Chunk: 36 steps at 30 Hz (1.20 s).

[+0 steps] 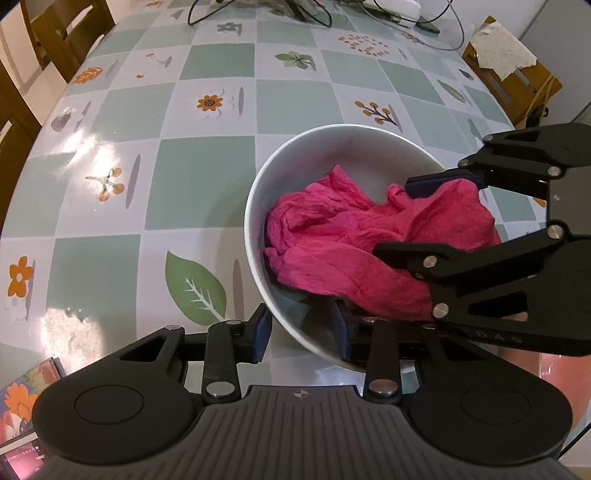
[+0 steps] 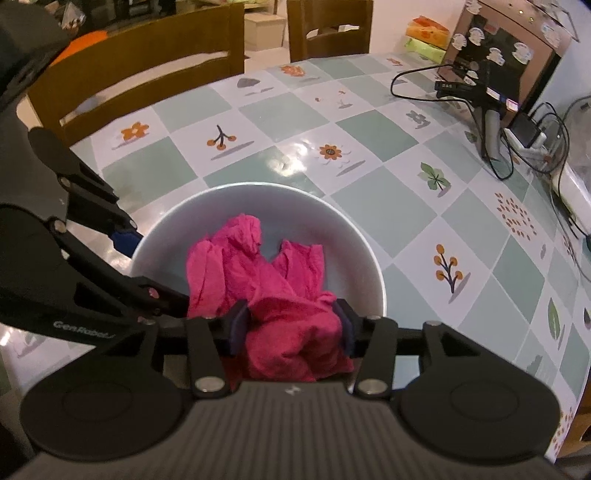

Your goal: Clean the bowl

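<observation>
Wiping the bowl, both tongs busy

We've got the left gripper (image 1: 303,332) pinching the bowl (image 1: 258,206) rim on the table (image 1: 207,110), right gripper (image 2: 291,326) clamped on the pink cloth (image 2: 258,273) inside it.

Crinkled pink cloth (image 1: 354,240), smooth bowl (image 1: 258,192), glossy tablecloth (image 1: 207,103)

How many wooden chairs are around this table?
3 show: two chairs at the table's far edge in the right wrist view, chair one, chair two, and another in the left view. More may be hidden.
</observation>
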Each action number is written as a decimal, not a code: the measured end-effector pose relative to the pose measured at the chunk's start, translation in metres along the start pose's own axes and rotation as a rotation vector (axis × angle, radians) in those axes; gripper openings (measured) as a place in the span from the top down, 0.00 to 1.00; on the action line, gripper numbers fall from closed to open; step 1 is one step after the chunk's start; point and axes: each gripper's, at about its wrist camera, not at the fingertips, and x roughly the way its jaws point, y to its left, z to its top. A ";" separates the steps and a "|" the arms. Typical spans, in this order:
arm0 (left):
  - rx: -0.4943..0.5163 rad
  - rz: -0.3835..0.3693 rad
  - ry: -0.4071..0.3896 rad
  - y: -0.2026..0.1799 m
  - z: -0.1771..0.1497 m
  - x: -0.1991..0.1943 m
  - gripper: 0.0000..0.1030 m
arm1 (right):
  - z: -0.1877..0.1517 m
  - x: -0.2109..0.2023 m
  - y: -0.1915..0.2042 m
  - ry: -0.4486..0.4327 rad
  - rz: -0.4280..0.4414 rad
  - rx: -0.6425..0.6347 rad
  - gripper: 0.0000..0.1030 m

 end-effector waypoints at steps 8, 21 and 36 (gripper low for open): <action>0.025 0.005 0.008 -0.002 -0.004 -0.002 0.63 | 0.003 0.014 -0.001 0.095 0.054 0.018 0.56; 0.075 -0.018 0.037 -0.004 -0.040 -0.017 0.61 | -0.016 0.001 0.031 0.156 0.110 0.054 0.57; 0.146 -0.002 0.060 -0.002 -0.066 -0.022 0.63 | -0.033 -0.015 0.069 0.177 0.126 0.109 0.56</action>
